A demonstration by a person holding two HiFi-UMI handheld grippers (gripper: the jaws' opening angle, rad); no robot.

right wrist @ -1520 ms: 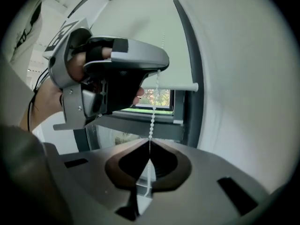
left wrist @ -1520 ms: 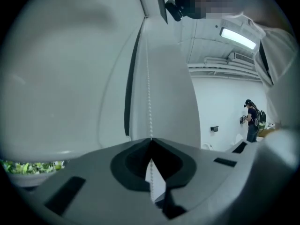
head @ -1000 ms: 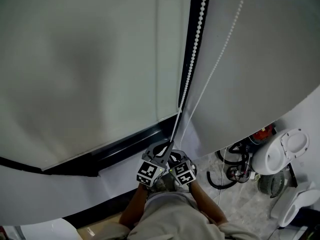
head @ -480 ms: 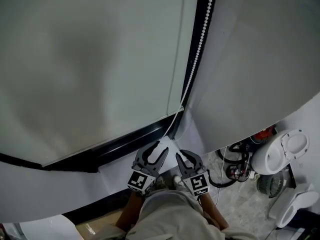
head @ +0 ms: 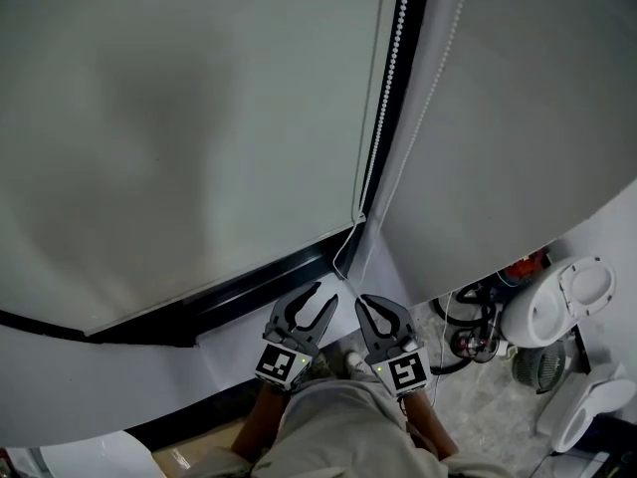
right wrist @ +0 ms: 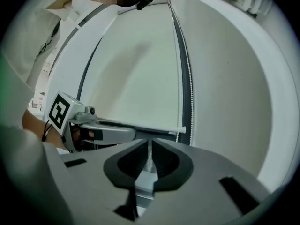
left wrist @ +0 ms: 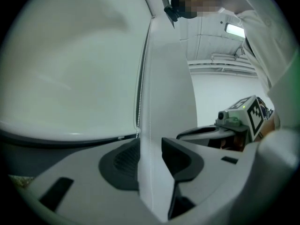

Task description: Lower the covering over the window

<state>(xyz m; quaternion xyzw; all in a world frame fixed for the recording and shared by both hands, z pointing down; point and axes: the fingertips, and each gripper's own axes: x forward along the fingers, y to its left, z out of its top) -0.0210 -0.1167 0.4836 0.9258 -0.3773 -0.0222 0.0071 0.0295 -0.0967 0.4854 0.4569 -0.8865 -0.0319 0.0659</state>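
A pale roller blind (head: 179, 118) covers most of the window, and its bottom rail (head: 219, 287) hangs just above the dark sill. A white bead chain (head: 390, 78) runs down the blind's right edge and loops low toward the grippers. My left gripper (head: 323, 295) is open below the rail; the white wall strip shows through the wide gap in the left gripper view (left wrist: 150, 149). My right gripper (head: 366, 302) sits beside it with its jaws closing. Only a narrow slit remains (right wrist: 149, 149), and a thin pale cord runs into it.
A white wall panel (head: 518, 118) stands right of the window. On the floor at lower right lie a white fan (head: 557, 307), black cables (head: 463, 332) and a red item (head: 523, 265). The person's forearms and light shirt (head: 338, 436) fill the bottom edge.
A second ago both grippers were together, shut on the chain. They let go and moved apart and slightly down. Since half a second ago the right jaws have narrowed, and the chain hangs loose.
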